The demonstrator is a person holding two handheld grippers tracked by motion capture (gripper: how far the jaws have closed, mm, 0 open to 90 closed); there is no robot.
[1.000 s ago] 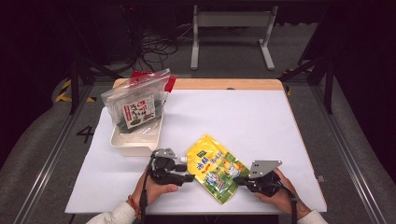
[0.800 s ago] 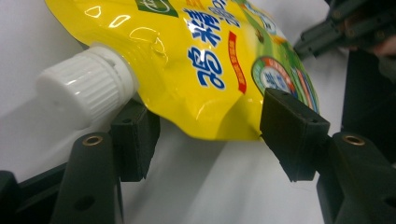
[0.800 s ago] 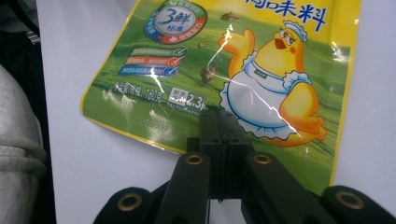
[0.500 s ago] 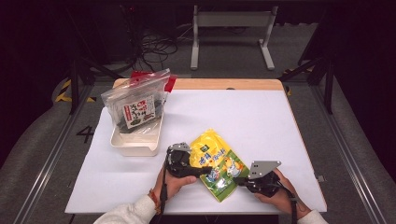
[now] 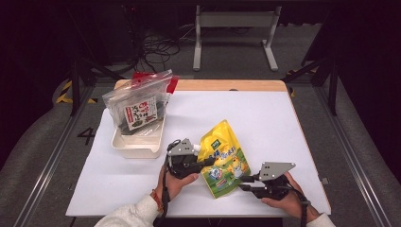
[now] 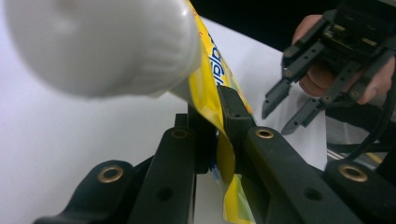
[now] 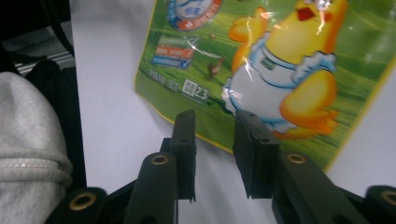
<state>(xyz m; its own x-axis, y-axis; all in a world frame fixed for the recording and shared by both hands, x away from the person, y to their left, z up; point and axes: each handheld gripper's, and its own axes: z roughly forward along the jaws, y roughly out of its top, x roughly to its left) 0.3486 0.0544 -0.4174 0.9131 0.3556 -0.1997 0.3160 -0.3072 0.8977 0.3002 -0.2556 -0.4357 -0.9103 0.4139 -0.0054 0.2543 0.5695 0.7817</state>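
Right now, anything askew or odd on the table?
Nothing spilled or damaged. The yellow pouch lies at a slant, its edge pinched by the left gripper. The zip bag stands tilted in the white tray, leaning past its rim. The right gripper is open.

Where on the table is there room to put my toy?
The far right of the white table is bare, beyond the yellow pouch; so is the near left corner below the tray. The near middle, around both grippers, is crowded.
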